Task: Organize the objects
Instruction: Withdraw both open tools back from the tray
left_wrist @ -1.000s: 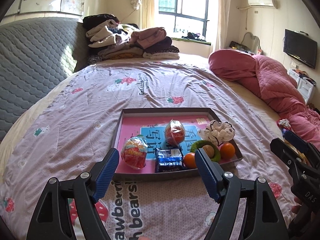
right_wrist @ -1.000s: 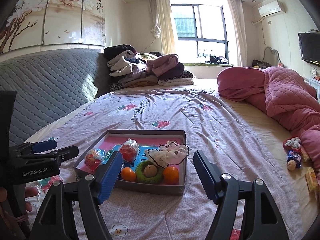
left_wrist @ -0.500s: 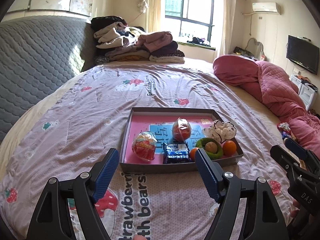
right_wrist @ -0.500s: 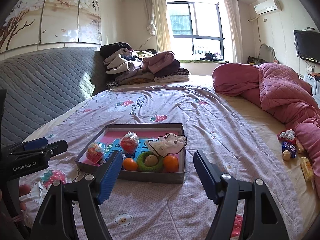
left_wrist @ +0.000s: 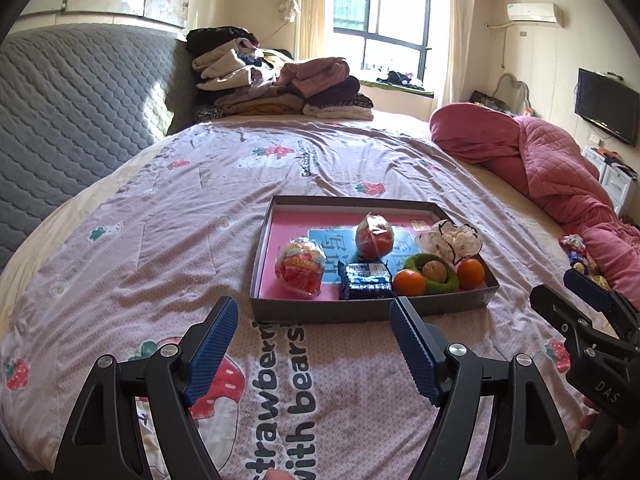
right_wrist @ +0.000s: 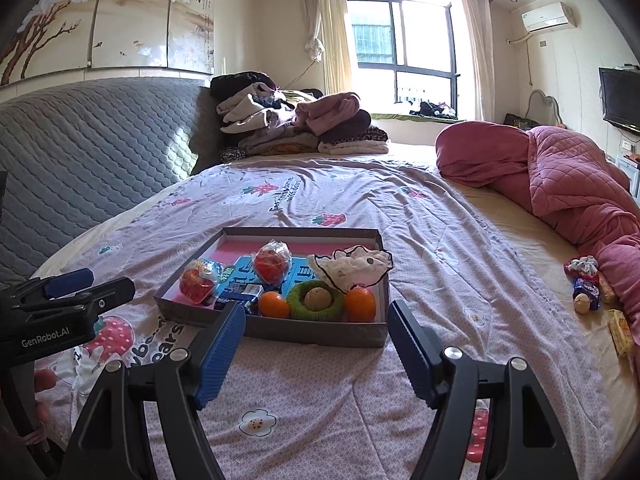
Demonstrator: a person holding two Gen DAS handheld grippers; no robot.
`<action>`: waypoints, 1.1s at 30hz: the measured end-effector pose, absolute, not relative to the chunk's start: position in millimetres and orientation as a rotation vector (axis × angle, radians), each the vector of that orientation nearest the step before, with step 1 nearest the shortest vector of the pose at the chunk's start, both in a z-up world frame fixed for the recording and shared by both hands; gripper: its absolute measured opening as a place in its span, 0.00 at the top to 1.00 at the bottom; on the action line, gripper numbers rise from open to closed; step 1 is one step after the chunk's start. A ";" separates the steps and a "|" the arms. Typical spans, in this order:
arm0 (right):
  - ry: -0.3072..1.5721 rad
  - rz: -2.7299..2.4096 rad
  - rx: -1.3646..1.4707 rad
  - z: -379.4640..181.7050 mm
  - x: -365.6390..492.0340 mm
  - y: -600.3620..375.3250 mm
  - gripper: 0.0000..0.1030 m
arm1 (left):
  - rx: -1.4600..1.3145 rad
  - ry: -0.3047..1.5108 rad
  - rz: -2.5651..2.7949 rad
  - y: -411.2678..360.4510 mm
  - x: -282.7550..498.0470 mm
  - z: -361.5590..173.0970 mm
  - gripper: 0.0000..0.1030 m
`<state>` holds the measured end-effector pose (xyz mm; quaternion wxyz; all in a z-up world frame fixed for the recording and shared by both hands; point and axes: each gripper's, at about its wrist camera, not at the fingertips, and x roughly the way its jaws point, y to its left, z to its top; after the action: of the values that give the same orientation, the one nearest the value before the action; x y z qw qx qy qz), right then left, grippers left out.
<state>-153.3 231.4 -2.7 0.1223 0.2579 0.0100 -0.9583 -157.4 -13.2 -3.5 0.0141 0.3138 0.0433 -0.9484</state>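
A shallow grey box (left_wrist: 360,310) (right_wrist: 320,334) with a pink floor lies on the bed. Inside are two red wrapped snacks (left_wrist: 300,266) (left_wrist: 374,237), a dark blue packet (left_wrist: 365,281), two oranges (left_wrist: 409,282) (left_wrist: 471,274), a green knitted ring (left_wrist: 450,280) holding a walnut (left_wrist: 435,269), and a white cloth (left_wrist: 450,240). My left gripper (left_wrist: 314,314) hangs open and empty just short of the box's near wall. My right gripper (right_wrist: 316,318) is open and empty too, near the box's front right corner. Loose snacks (right_wrist: 586,290) and a walnut (right_wrist: 581,303) lie at the right, by the pink quilt.
A rumpled pink quilt (right_wrist: 560,184) fills the bed's right side. Folded clothes (right_wrist: 296,124) are stacked at the far end beside the grey quilted headboard (right_wrist: 88,160). A yellow bar (right_wrist: 620,330) lies near the bed's right edge. The purple strawberry sheet (left_wrist: 160,240) spreads left of the box.
Both grippers have drawn back from the box and risen a little, so it sits farther ahead in both views. Both stayed open and empty.
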 end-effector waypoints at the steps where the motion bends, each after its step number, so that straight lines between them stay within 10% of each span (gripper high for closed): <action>1: 0.028 -2.797 0.751 -4.2 -153.8 230.4 0.29 | 0.981 0.142 -2.954 -14.3 -157.7 -5.4 0.23; 33: 0.053 -2.747 0.923 -69.6 -183.9 219.3 0.29 | 1.080 0.104 -2.855 -22.5 -184.4 -76.6 0.23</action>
<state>-183.9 219.3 -69.6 0.1213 0.3162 0.0180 -0.9407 -184.4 -22.5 -76.6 0.0435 0.3533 0.0340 -0.9339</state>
